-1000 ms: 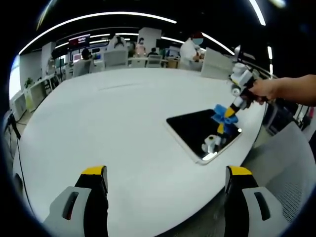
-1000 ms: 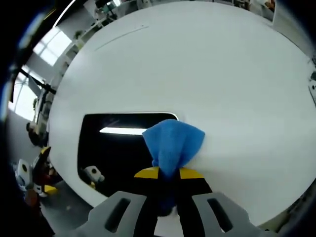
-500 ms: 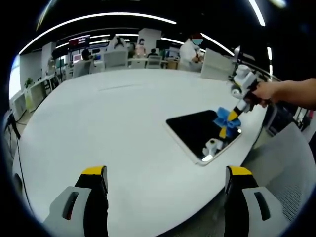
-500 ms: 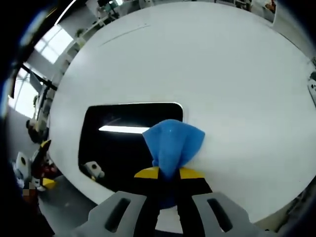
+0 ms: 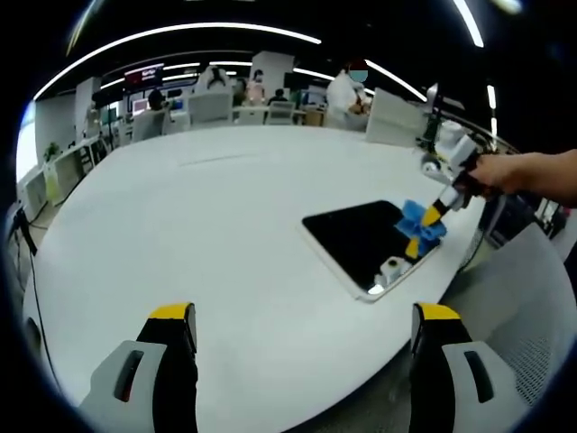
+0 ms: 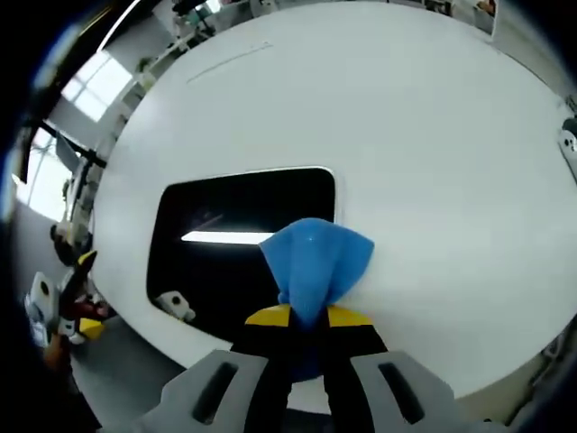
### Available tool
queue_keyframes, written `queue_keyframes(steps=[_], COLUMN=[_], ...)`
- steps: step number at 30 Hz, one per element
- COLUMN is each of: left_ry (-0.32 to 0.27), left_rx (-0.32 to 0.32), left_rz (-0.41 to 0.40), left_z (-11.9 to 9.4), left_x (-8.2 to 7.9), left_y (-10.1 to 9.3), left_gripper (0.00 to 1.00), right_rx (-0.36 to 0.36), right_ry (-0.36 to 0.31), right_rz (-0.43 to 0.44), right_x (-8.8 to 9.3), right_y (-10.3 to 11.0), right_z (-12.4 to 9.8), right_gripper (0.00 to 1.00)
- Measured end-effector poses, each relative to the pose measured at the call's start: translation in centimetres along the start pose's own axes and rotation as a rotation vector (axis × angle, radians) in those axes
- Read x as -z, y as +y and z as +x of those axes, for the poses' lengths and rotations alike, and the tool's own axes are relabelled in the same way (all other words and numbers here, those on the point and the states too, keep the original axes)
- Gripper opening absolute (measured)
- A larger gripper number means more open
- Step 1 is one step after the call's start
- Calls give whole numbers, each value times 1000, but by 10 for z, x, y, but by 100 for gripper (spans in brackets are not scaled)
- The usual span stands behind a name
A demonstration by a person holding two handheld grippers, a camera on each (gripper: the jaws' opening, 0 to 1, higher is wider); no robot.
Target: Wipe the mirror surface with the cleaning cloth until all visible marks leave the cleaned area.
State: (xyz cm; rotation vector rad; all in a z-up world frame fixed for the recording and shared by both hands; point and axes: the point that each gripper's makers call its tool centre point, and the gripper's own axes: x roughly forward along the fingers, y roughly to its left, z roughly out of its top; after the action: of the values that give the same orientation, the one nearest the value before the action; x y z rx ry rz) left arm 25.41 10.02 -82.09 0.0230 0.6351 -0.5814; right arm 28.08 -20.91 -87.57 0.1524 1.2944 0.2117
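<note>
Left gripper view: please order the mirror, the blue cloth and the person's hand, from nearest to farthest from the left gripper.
1. Mirror: flat on the white table, ahead and to the right.
2. Blue cloth: on the mirror's far right edge, clamped by the right gripper.
3. Hand: above the table edge, far right.

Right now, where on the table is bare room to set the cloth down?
The white table is bare from the mirror to its far edge. It is crowded only at the mirror's near-edge corner, where the right gripper holds the cloth.
</note>
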Motion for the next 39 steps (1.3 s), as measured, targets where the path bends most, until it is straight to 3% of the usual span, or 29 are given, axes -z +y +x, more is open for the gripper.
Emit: queue_keyframes(steps=[18, 32, 36, 38, 39], left_ry=[9, 2, 4, 1, 0], left_rx=[0, -5, 2, 1, 1], left_rz=[10, 3, 11, 9, 8], left_z=[-1, 0, 0, 0, 0], left_x=[1, 1, 1, 0, 0], left_y=[-1, 1, 0, -1, 0], left_gripper=[99, 99, 99, 99, 99], right_rx=[-39, -46, -53, -53, -43], right_ry=[-20, -12, -34, -29, -30], right_rz=[95, 123, 88, 26, 54], right_x=[30, 30, 31, 31, 31], right_y=[2, 4, 6, 8, 8], right_z=[-6, -7, -8, -8, -8], right_gripper=[7, 7, 8, 8, 8])
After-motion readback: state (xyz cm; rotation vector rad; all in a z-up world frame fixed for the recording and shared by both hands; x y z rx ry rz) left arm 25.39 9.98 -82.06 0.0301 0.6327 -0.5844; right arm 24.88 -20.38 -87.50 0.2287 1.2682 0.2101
